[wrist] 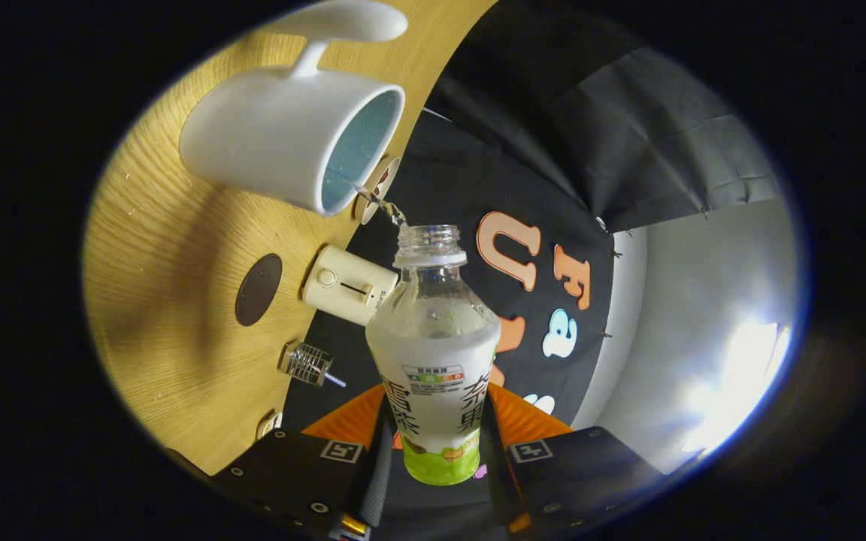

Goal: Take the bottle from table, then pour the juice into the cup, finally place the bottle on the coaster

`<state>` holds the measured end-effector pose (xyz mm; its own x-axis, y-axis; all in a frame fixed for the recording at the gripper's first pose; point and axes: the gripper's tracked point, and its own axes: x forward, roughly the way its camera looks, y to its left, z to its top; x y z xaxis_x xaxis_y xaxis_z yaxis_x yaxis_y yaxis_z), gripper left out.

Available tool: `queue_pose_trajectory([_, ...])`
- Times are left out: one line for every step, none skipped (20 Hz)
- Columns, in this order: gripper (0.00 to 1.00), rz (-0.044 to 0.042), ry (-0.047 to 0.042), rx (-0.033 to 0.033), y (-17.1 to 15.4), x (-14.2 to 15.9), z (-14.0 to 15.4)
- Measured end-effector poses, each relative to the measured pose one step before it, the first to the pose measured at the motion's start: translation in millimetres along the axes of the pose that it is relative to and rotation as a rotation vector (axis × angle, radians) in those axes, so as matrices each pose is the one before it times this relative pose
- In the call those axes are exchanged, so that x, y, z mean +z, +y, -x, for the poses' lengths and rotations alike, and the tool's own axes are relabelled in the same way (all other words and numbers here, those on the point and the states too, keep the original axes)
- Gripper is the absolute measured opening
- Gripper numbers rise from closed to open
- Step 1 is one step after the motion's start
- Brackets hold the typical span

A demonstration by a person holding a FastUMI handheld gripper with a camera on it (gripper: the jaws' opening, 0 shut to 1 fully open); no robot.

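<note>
The gripper [437, 451] has both fingers clamped on the lower body of the bottle [434, 353], which is tipped so a thin stream runs from its open mouth into the white cup [283, 143] on the wooden table [170, 255]. Between bottle and cup only the stream crosses the gap. Along the table's far edge sit a cream device [346, 285] and a small metal piece [309, 363]; the dark round coaster [258, 289] lies inboard with bare wood around it.
</note>
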<state>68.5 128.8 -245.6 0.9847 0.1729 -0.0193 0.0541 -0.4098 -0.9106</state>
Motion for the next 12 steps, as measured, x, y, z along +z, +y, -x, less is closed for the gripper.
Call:
queue_pose_trajectory([0.56, 0.00618, -0.00505, -0.00172, 1.24, 1.10, -0.37])
queue_pose_trajectory([0.56, 0.01084, -0.00621, -0.00675, 0.29, 0.74, -0.56])
queue_pose_trajectory([0.56, 0.00922, -0.00796, -0.00226, 0.92, 1.75, 1.21])
queue_pose_trajectory([0.56, 0.00800, -0.00666, -0.00202, 0.34, 1.87, 1.72])
queue_pose_trajectory([0.56, 0.00624, -0.00695, -0.00264, -0.51, 1.21, -0.37])
queue_pose_trajectory([0.56, 0.00390, -0.00502, -0.00236, 0.60, 0.98, 0.31])
queue_pose_trajectory([0.56, 0.00468, -0.00608, -0.00270, -0.89, 1.01, -0.20])
queue_pose_trajectory([0.56, 0.00635, -0.00543, -0.00381, -1.86, 1.56, 0.61])
queue_pose_trajectory([0.56, 0.00830, -0.00760, -0.00351, -0.63, 1.94, -0.82])
queue_pose_trajectory([0.56, 0.01359, -0.00791, -0.00472, -0.61, 0.80, 1.22])
queue_pose_trajectory([0.56, 0.01216, -0.00848, -0.00264, -0.16, 1.14, 1.46])
queue_pose_trajectory([0.56, 0.00889, -0.00381, 0.00014, 0.41, 0.34, -1.02])
